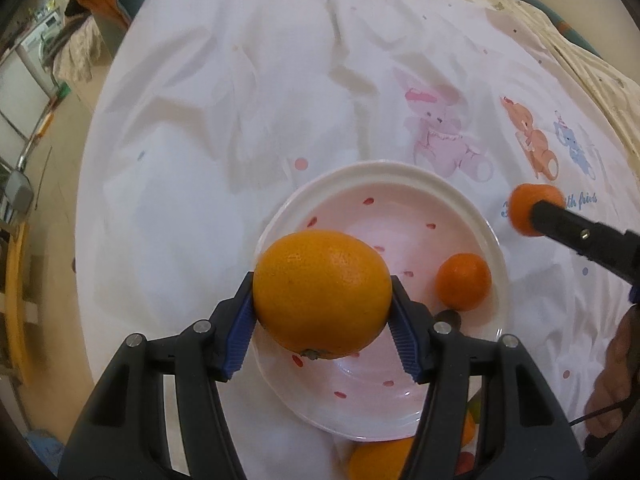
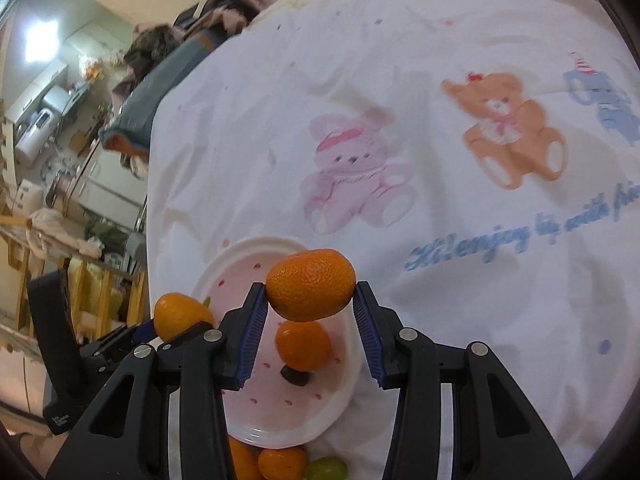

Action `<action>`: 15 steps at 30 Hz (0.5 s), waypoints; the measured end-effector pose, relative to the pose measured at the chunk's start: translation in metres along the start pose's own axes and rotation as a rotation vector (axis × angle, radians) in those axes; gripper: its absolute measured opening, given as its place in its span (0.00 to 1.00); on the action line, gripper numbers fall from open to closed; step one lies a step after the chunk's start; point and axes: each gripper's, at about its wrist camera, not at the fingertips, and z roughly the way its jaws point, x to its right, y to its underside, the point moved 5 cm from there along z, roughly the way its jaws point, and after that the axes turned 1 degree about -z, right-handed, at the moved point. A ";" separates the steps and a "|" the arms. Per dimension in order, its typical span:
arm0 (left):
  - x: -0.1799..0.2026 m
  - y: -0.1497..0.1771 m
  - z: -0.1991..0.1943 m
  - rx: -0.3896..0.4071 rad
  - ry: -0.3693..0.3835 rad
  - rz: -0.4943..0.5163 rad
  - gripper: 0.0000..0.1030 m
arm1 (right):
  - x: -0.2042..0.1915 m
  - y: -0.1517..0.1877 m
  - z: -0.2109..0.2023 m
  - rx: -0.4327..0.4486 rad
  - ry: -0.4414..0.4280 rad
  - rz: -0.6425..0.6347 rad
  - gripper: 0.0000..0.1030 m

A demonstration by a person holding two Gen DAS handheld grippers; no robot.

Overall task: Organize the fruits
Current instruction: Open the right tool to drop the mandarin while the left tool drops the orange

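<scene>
My left gripper is shut on a large orange and holds it above the white plate with pink dots. A small mandarin and a small dark item lie in the plate. My right gripper is shut on a mandarin above the plate's right rim. In the right wrist view the mandarin in the plate sits just below it, and the left gripper's large orange shows at left. In the left wrist view the right gripper's mandarin is to the right of the plate.
A white cloth with printed bears covers the surface. More oranges and a green fruit lie on the cloth by the plate's near rim. The cloth's left edge drops off to a cluttered room.
</scene>
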 end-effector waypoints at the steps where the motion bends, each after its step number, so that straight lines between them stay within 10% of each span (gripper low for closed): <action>1: -0.002 0.001 0.002 -0.009 -0.003 -0.005 0.56 | -0.004 0.002 0.007 -0.019 -0.004 -0.010 0.45; 15: 0.004 0.005 0.008 -0.021 -0.033 0.042 0.57 | -0.016 0.008 0.024 -0.038 -0.027 -0.024 0.47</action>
